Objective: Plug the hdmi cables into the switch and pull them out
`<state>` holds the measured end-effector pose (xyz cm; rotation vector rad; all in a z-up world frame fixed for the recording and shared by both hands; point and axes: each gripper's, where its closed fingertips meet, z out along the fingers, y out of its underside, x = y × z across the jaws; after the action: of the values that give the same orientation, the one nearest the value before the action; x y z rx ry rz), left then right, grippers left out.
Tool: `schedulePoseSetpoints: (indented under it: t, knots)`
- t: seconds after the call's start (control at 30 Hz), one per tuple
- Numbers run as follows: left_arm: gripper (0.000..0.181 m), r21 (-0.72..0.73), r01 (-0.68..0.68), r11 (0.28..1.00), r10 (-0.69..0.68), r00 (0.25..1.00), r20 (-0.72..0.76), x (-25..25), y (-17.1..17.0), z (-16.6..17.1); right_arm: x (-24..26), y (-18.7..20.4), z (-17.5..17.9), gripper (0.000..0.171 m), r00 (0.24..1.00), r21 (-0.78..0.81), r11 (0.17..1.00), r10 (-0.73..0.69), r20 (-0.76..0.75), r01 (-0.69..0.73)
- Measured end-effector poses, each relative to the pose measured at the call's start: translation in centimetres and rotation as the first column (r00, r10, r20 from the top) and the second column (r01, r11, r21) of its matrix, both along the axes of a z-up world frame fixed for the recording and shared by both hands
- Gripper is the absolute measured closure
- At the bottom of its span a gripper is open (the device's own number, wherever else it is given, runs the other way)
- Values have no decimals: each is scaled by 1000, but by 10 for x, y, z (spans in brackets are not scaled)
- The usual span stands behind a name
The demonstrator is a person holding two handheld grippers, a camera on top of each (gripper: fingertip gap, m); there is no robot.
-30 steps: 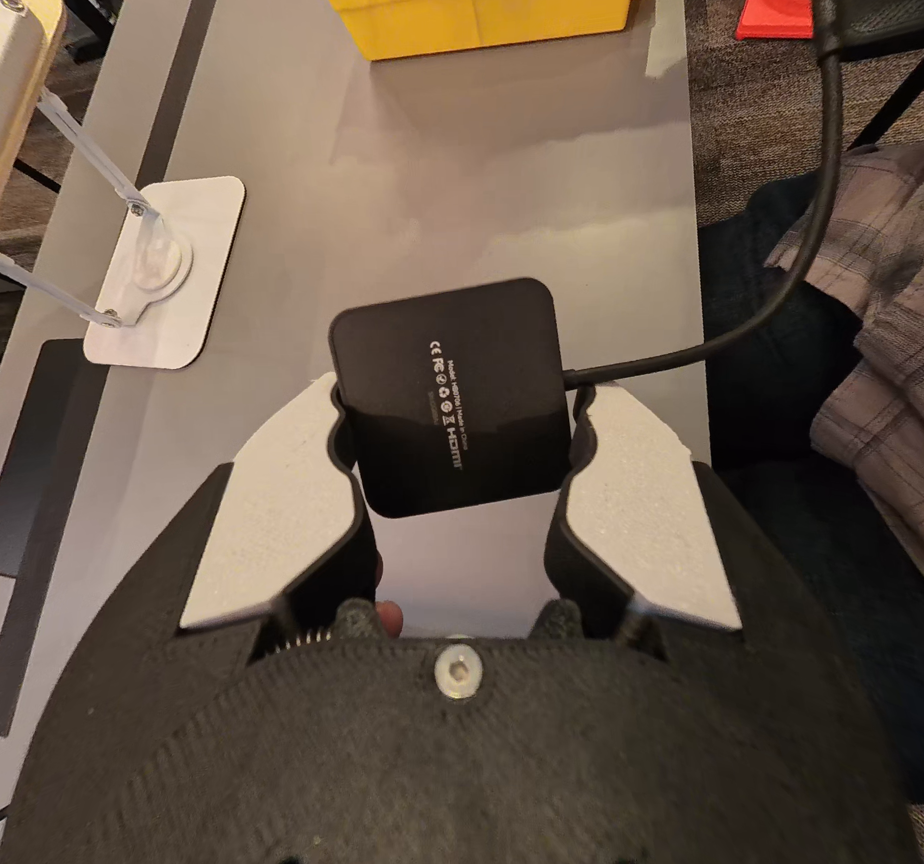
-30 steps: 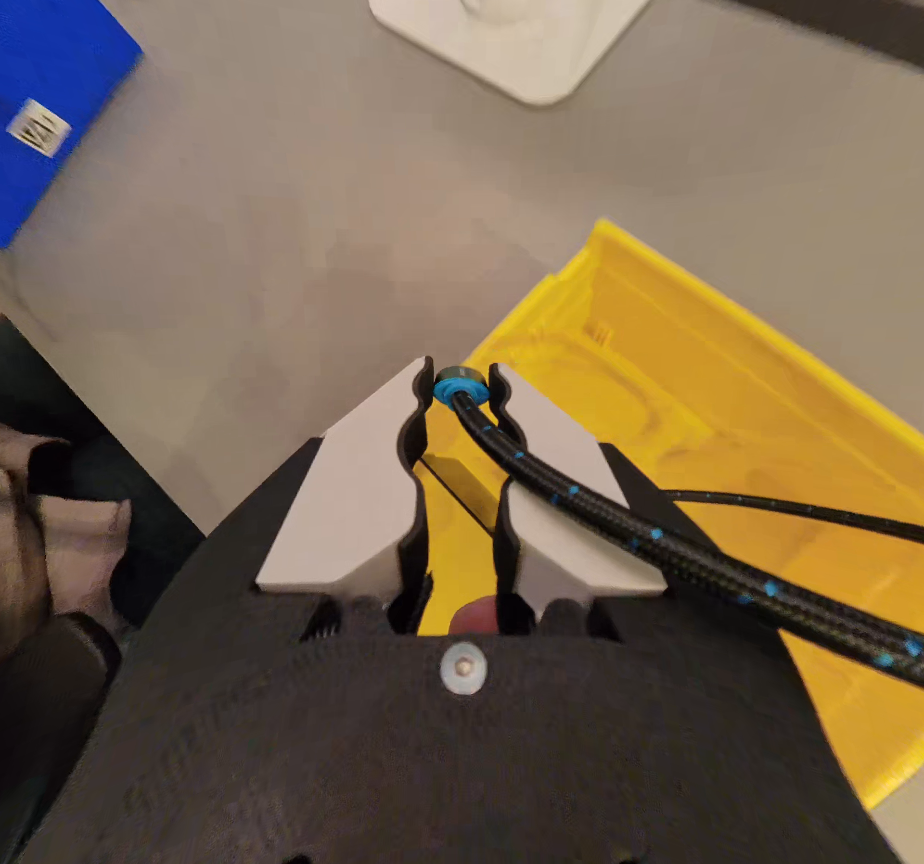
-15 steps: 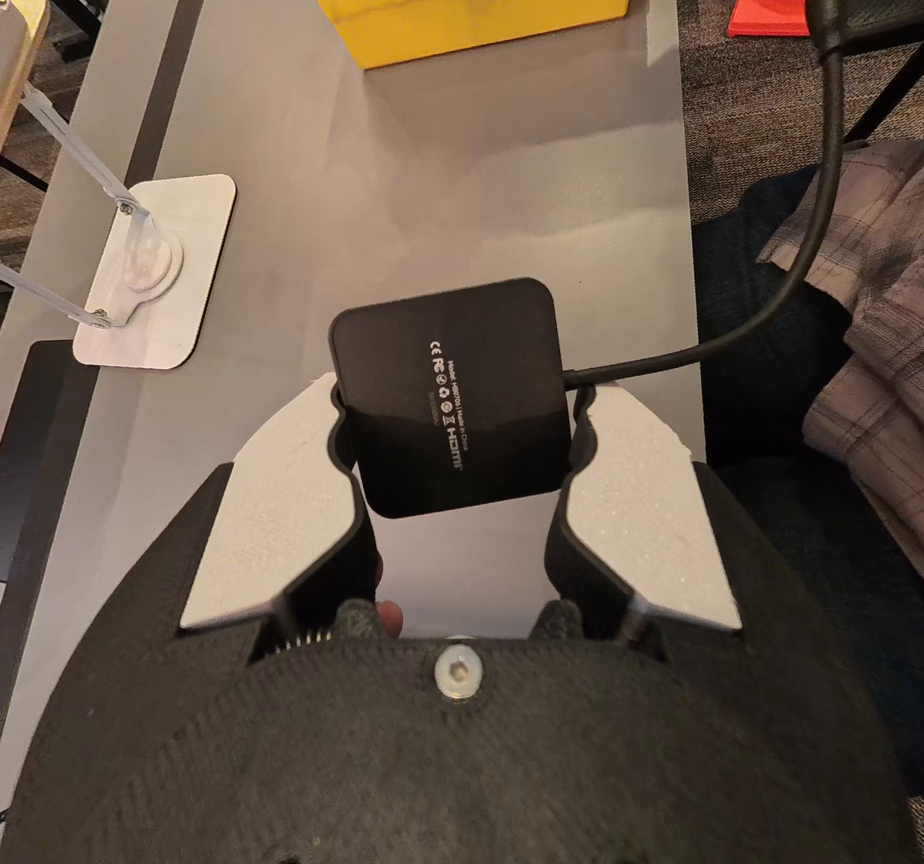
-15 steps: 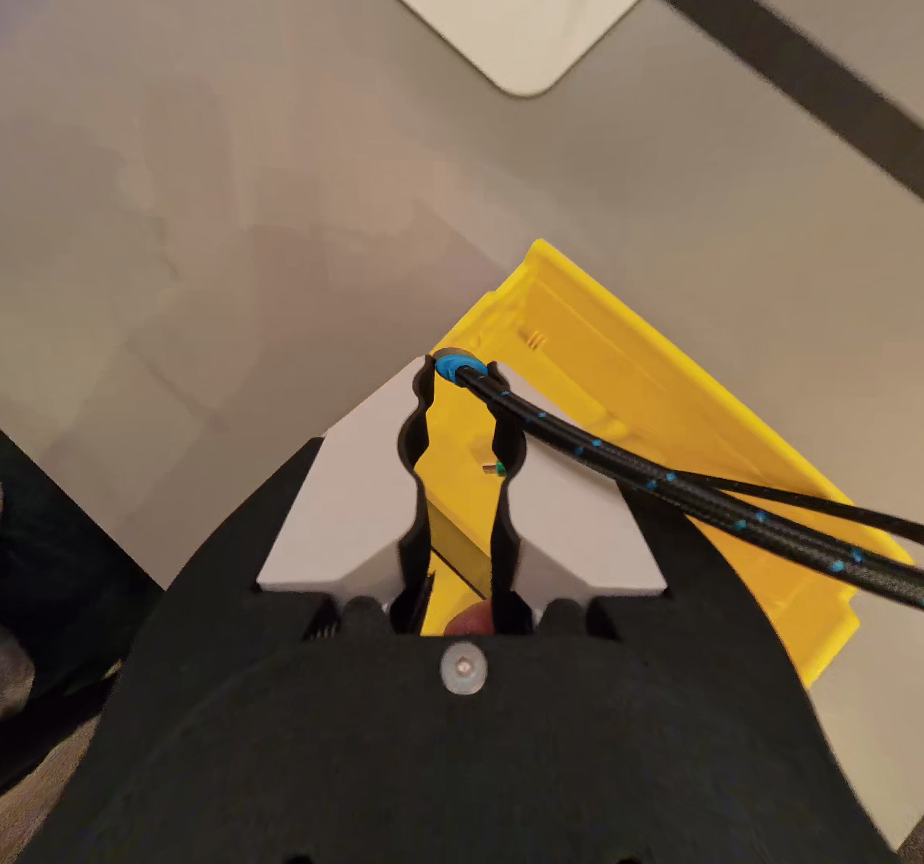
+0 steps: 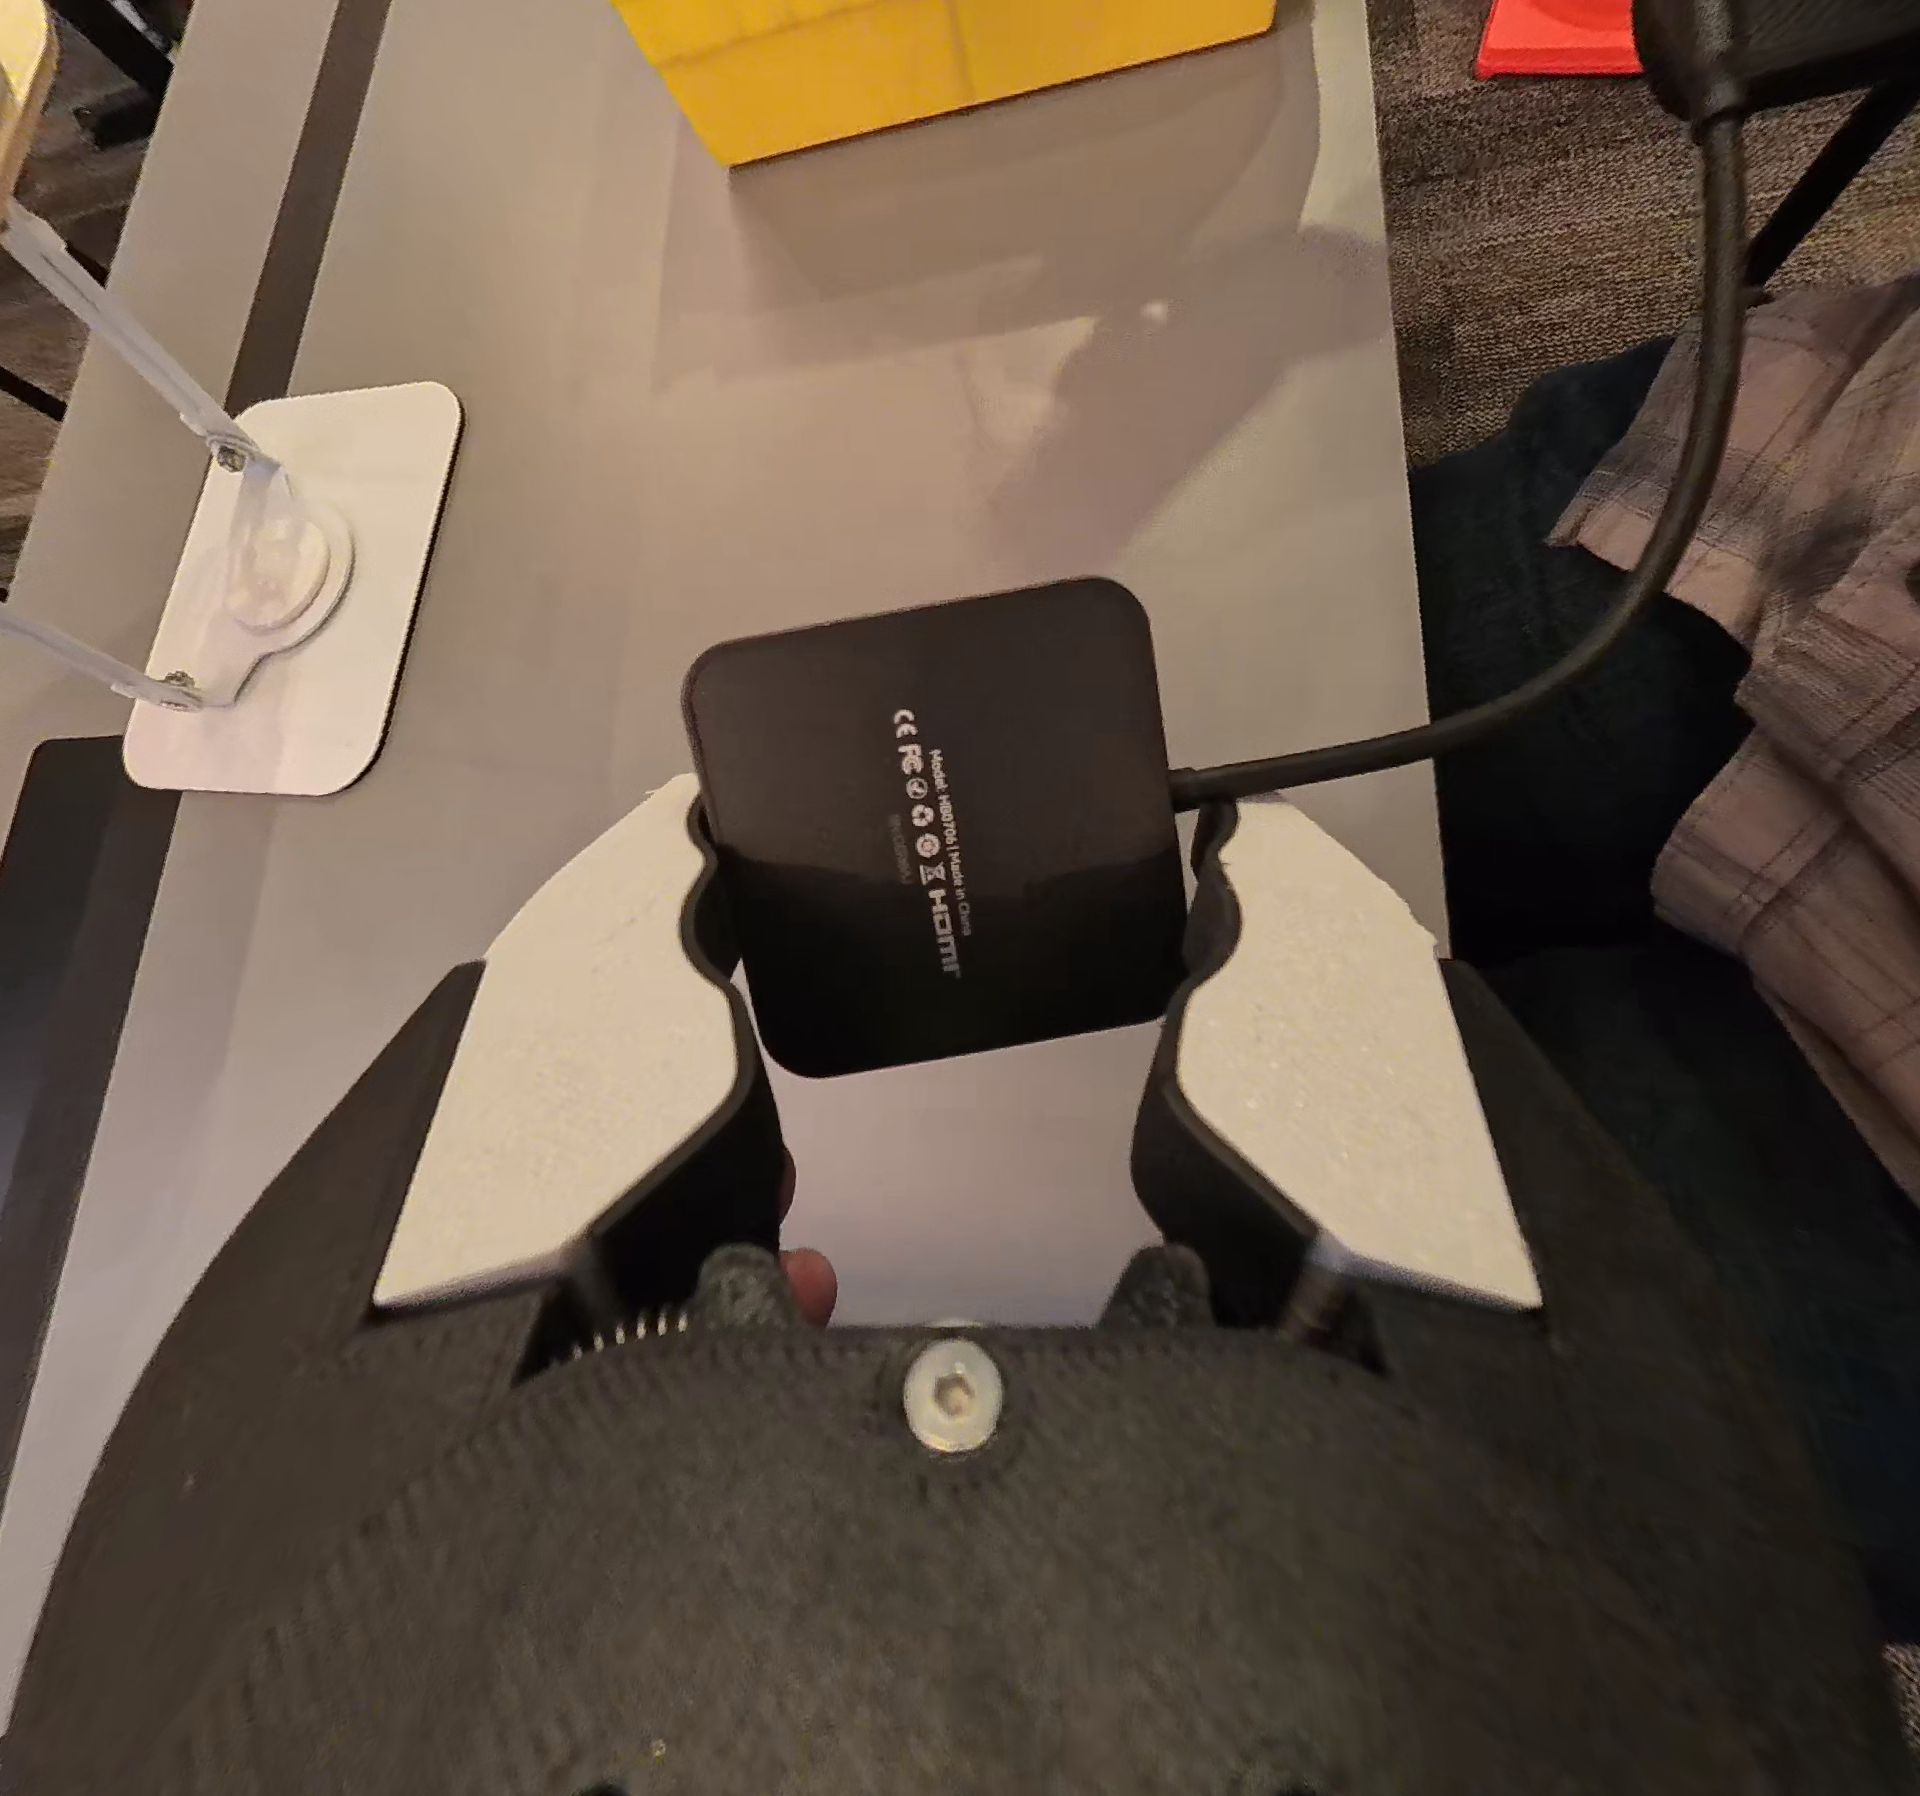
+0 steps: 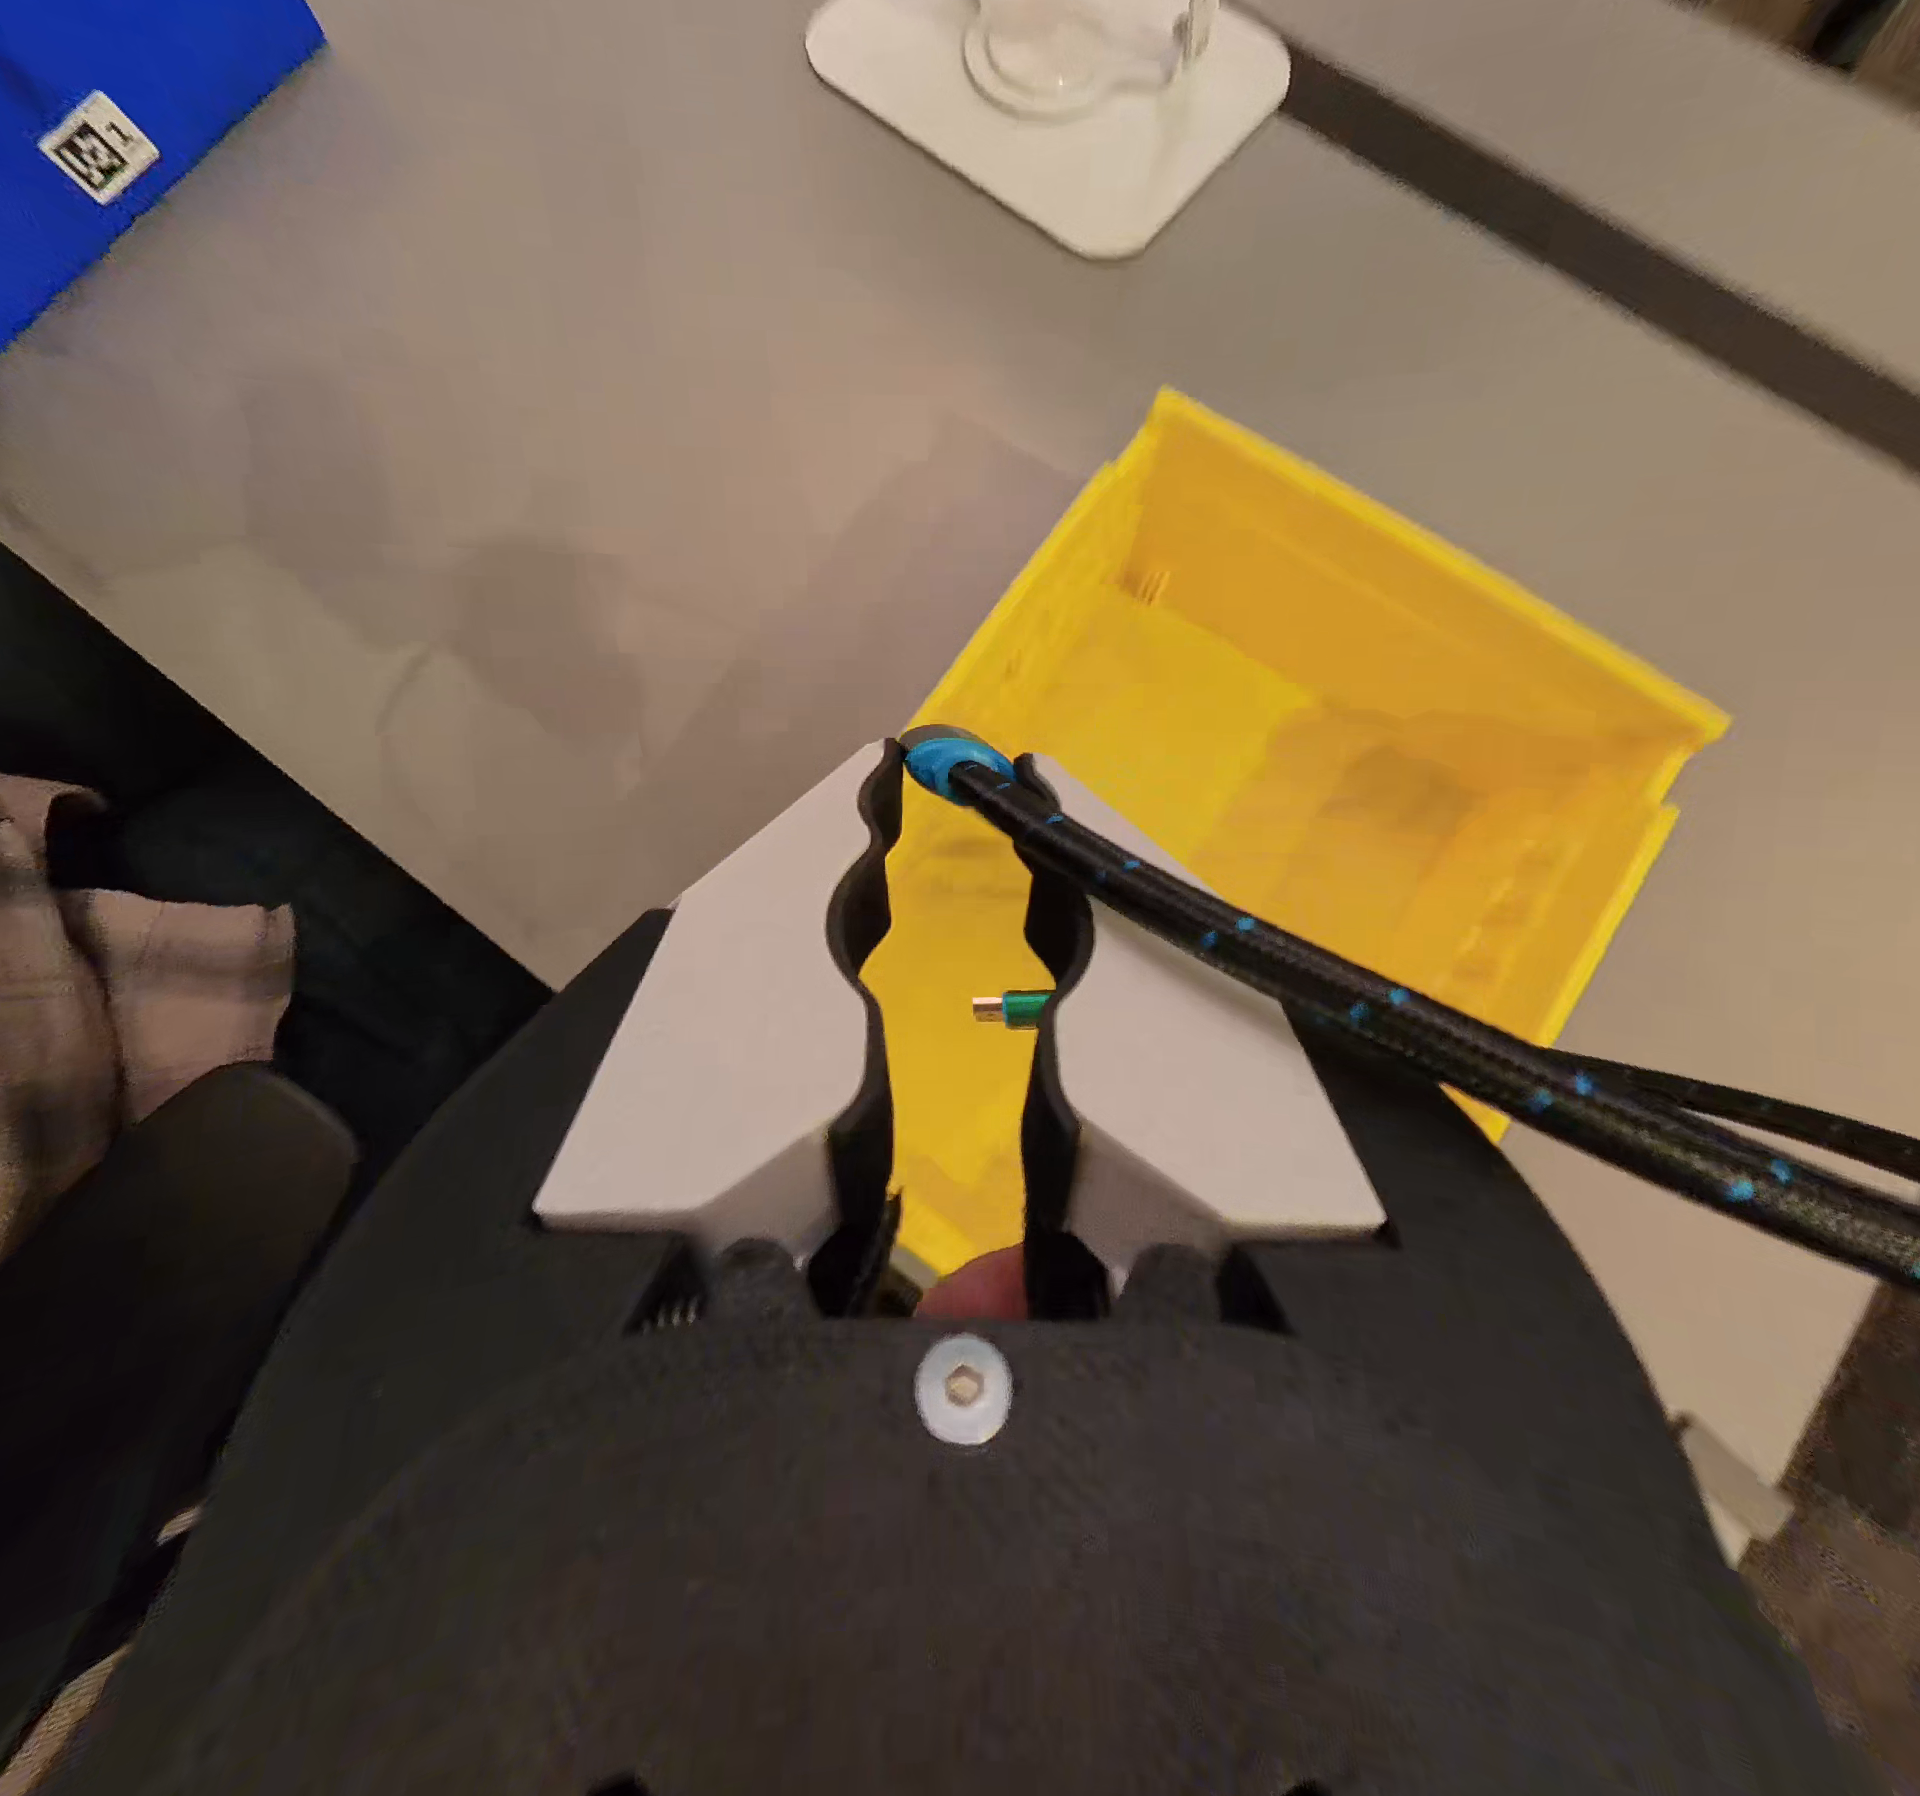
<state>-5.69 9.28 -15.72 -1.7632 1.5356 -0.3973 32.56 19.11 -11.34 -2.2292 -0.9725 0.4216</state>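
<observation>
Left gripper (image 5: 940, 816) clamped on black switch (image 5: 935, 816), held above grey table (image 5: 831, 375). Right gripper (image 6: 958, 772) pinched on braided hdmi cable (image 6: 1351, 1003) at blue plug collar, over yellow bin (image 6: 1403, 624). Beyond: white stand base (image 6: 1049, 73), blue box (image 6: 125, 63).

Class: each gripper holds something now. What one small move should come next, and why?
Probably bring the right gripper, shut on the braided cable near its blue collar over the yellow bin, toward the switch. The left gripper grips the switch, and no braided cable is seen plugged in.
</observation>
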Motion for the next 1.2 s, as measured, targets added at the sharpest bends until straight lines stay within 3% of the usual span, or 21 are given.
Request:
schedulePoseSetpoints:
  t: [0.23,0.37,0.4,0.47,0.57,0.73,0.97,1.07,1.2]
  knots:
    - [97,2,6,1000,-6,1000,2,1,-3,2,2,-15,-79,152,991,-181,983,-61,-119,39]
    - [97,0,9,1000,-9,1000,-4,2,-4,0,7,-15,-118,151,985,-221,970,-127,-114,99]
    - [97,-1,9,1000,-9,1000,-6,2,-4,0,6,-17,-123,147,983,-230,967,-136,-124,105]
    - [97,-5,10,1000,-10,1000,-8,2,-4,-2,11,-25,-137,124,986,-252,959,-152,-66,131]
    - [97,-10,13,1000,-13,1000,-9,4,-4,-4,26,-36,-148,114,987,-251,955,-149,62,160]
    - [97,-17,22,1000,-22,1000,-13,6,-5,-6,56,-46,-131,117,964,-197,961,-152,220,197]
    - [97,-6,23,1000,-23,1000,-12,8,-6,-4,42,-33,-78,123,956,-24,987,-146,254,157]
    - [97,15,17,1000,-17,1000,-1,10,-4,-1,12,-25,-43,125,970,105,992,-96,225,74]
    - [97,46,1,999,-1,1000,-4,13,1,0,-76,-34,-4,125,987,214,967,118,110,-139]
